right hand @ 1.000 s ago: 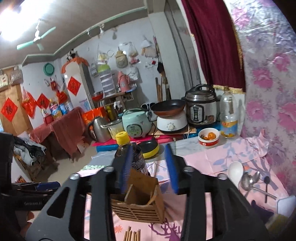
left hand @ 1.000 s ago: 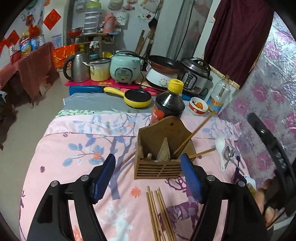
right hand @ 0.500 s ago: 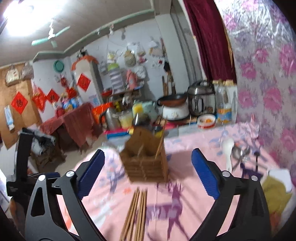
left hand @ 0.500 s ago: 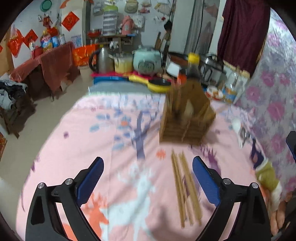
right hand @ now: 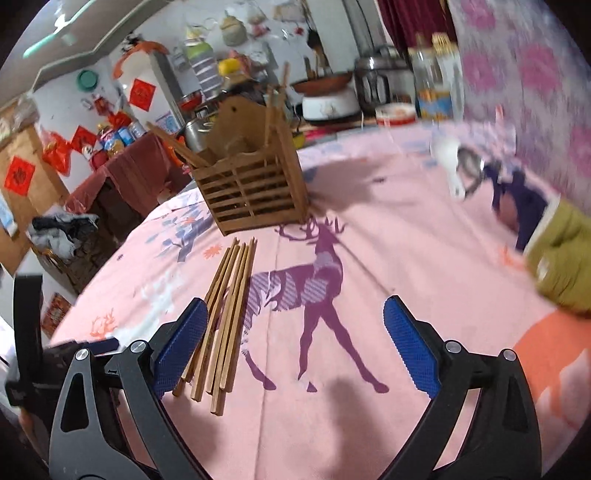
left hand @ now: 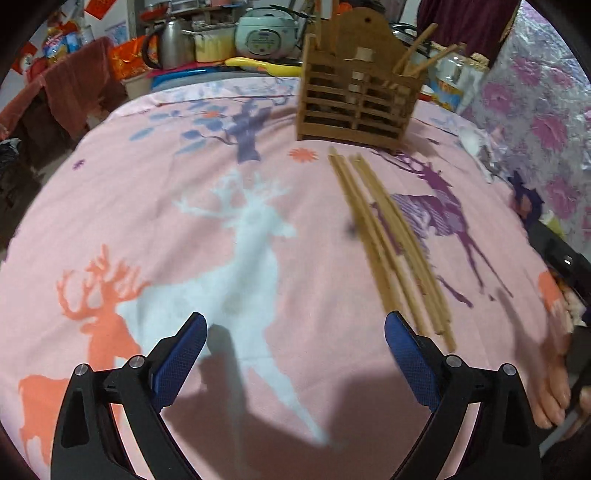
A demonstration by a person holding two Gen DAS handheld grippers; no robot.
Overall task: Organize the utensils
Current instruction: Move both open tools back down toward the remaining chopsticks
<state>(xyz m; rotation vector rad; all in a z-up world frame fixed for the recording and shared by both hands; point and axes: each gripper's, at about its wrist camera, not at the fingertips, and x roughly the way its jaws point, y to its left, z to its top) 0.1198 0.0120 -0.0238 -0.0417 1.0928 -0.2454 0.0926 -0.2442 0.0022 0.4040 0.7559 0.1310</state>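
Note:
A slatted wooden utensil holder (left hand: 356,85) (right hand: 251,184) stands on the pink deer-print cloth (left hand: 184,229) with a few chopsticks leaning in it. Several loose wooden chopsticks (left hand: 388,243) (right hand: 225,310) lie in a bundle in front of it. My left gripper (left hand: 295,347) hangs open low over the cloth, the bundle's near ends just beyond its right finger. My right gripper (right hand: 295,339) is open too, the bundle beside its left finger (right hand: 181,347). Nothing sits between either pair of jaws. A white spoon (right hand: 448,162) and a metal spoon (right hand: 471,166) lie far right.
A kettle (left hand: 168,44), rice cooker (left hand: 266,33), yellow pan (left hand: 258,64) and bottles (right hand: 432,85) crowd the far end. An olive cloth (right hand: 565,254) lies at the right edge. A person's hand (left hand: 557,387) shows at the right of the left wrist view. The table drops off at the left.
Both grippers have opened wide and sunk toward the cloth. The holder has slid up and away in both views and the loose chopsticks now lie close to the fingers.

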